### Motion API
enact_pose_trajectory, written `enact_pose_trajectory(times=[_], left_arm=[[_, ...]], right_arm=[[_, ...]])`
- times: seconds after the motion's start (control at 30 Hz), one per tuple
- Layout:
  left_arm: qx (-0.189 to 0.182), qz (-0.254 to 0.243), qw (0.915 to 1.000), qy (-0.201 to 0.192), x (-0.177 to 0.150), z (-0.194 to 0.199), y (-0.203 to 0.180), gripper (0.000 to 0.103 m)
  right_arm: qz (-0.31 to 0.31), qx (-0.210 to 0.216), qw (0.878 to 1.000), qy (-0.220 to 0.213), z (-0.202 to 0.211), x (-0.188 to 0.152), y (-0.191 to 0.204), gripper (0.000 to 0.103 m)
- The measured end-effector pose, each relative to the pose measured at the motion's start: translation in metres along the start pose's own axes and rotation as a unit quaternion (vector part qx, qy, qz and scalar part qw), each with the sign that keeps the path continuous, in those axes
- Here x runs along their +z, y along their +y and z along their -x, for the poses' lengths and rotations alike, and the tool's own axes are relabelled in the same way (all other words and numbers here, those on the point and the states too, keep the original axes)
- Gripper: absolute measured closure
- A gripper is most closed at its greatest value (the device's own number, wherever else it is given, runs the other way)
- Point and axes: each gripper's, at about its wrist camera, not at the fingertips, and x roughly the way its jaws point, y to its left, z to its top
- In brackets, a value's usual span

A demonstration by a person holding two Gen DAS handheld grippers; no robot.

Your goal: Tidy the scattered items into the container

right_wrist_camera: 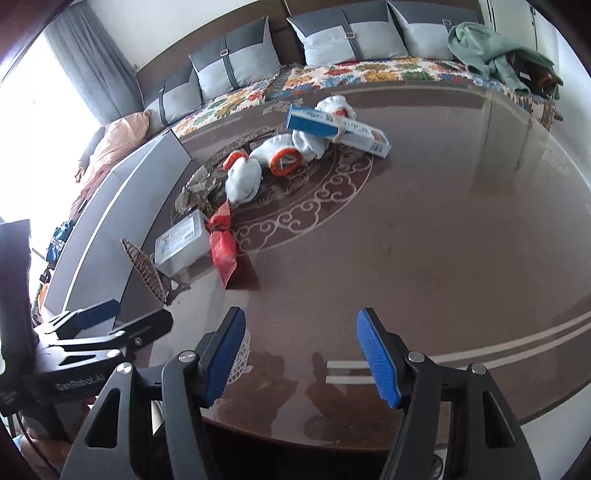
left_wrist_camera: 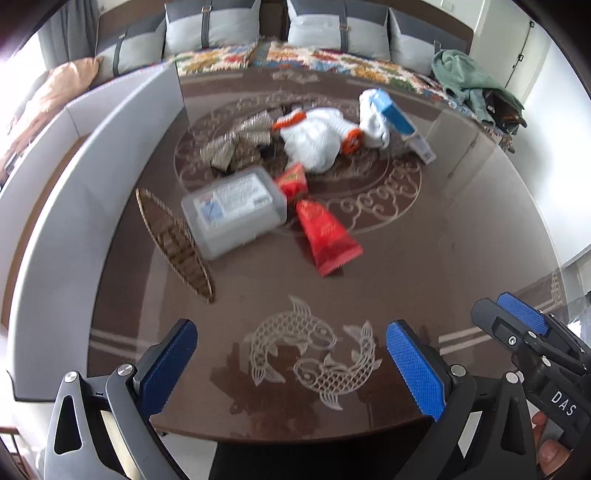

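Scattered items lie mid-table: a clear plastic box [left_wrist_camera: 234, 210] [right_wrist_camera: 181, 240], a red packet [left_wrist_camera: 325, 236] [right_wrist_camera: 222, 248], white gloves with orange cuffs [left_wrist_camera: 317, 138] [right_wrist_camera: 273, 162], a blue and white carton [left_wrist_camera: 400, 123] [right_wrist_camera: 338, 129] and shiny gold wrappers [left_wrist_camera: 236, 142] [right_wrist_camera: 195, 194]. A woven basket [left_wrist_camera: 173, 242] [right_wrist_camera: 146, 267] stands tilted on its edge left of the box. My left gripper [left_wrist_camera: 291, 369] is open and empty over the near table edge. My right gripper [right_wrist_camera: 301, 356] is open and empty, to the right of the left one [right_wrist_camera: 122, 317].
The brown glass-topped table [left_wrist_camera: 443, 240] [right_wrist_camera: 443, 240] has a fish pattern near me. A grey raised wall [left_wrist_camera: 74, 184] runs along its left side. A sofa with cushions [right_wrist_camera: 343, 33] and a green cloth [right_wrist_camera: 491, 51] lies beyond the far edge.
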Motion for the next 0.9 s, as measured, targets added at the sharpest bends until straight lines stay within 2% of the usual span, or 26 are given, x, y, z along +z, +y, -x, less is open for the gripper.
enact_pose_trajectory(times=[0.5,0.9], left_arm=[[0.018,-0.046,0.9987,0.017,-0.026,-0.011,-0.016,0.0],[0.008,-0.031,0.9993,0.018,-0.024,-0.006,-0.014,0.0]], right_arm=[[-0.007,0.001,1.0,0.008,-0.005,-0.016,0.003,0.039],[-0.006,0.003,1.0,0.001,0.001,-0.018,0.006,0.039]])
